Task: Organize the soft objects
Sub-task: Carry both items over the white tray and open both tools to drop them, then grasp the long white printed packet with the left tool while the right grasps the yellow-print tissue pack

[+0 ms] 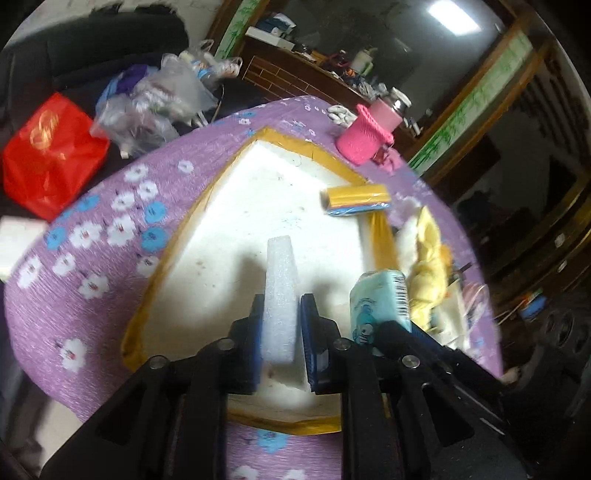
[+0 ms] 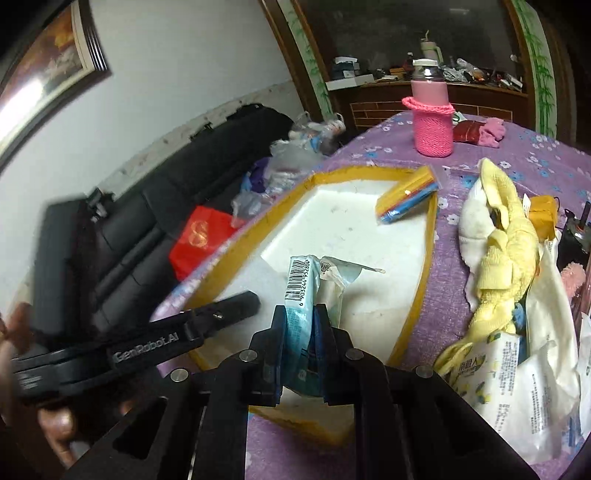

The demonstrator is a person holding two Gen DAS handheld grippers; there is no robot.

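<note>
foam block (image 1: 280, 295): white, upright, pinched above the white tray (image 1: 236, 221)
tissue pack (image 2: 301, 295): teal, squeezed, over tray's near end
yellow towel (image 2: 506, 236): crumpled, right of tray

We see a dim room lit mainly from overhead: a bright ceiling light (image 1: 453, 18) shows in the left wrist view, and glare washes out the framed picture (image 2: 48, 70) in the right wrist view. The white foam tray (image 1: 236, 206) reads brightest and carries soft shadows. Both views bend strongly at the edges, and the red bag (image 1: 51, 155) looks smeared, perhaps from motion.
</note>
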